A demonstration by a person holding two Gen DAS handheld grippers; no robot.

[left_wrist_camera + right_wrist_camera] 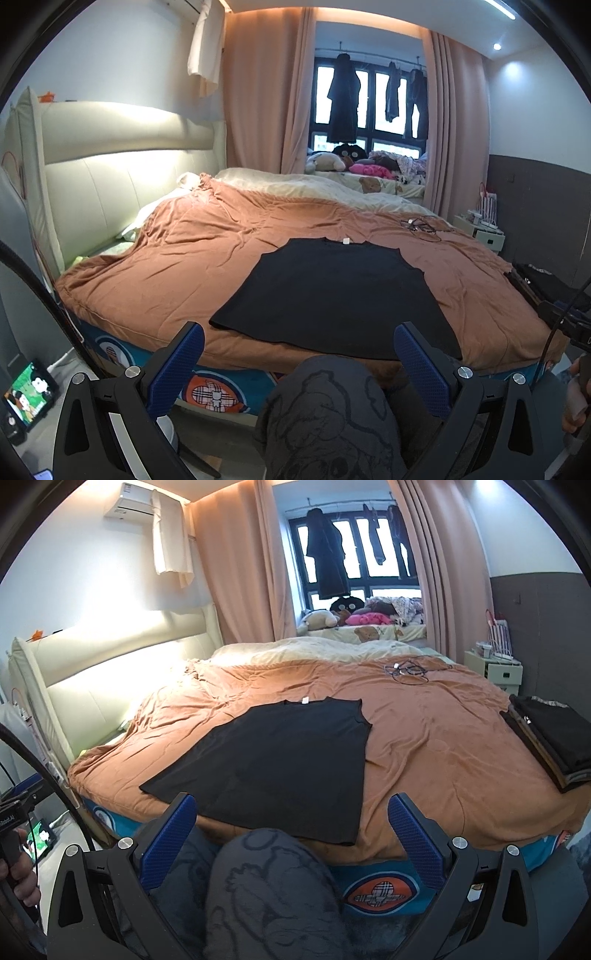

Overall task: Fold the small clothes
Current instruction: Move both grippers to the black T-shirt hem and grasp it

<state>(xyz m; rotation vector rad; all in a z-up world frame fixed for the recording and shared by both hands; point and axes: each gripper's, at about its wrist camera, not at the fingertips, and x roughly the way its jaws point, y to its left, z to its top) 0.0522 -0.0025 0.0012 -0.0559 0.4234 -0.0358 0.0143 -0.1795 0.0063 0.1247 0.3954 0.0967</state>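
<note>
Black shirt (332, 291) is lying flat on the bed (166, 266), so you should be bringing both released grippers, left gripper (299, 363) and right gripper (291, 836), to its near hem corners.

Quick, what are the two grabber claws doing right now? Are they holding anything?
Left gripper: open, holding nothing, short of the black shirt.
Right gripper: open, holding nothing.

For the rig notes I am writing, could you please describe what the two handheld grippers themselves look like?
Both look alike. The left gripper and right gripper each have two blue fingers with a fine dotted grip texture, mounted on angular matte black linkage arms with triangular cutouts and round silver pivot bolts. A thin black cable arcs past the left gripper's black handle, which bears white lettering.
</note>
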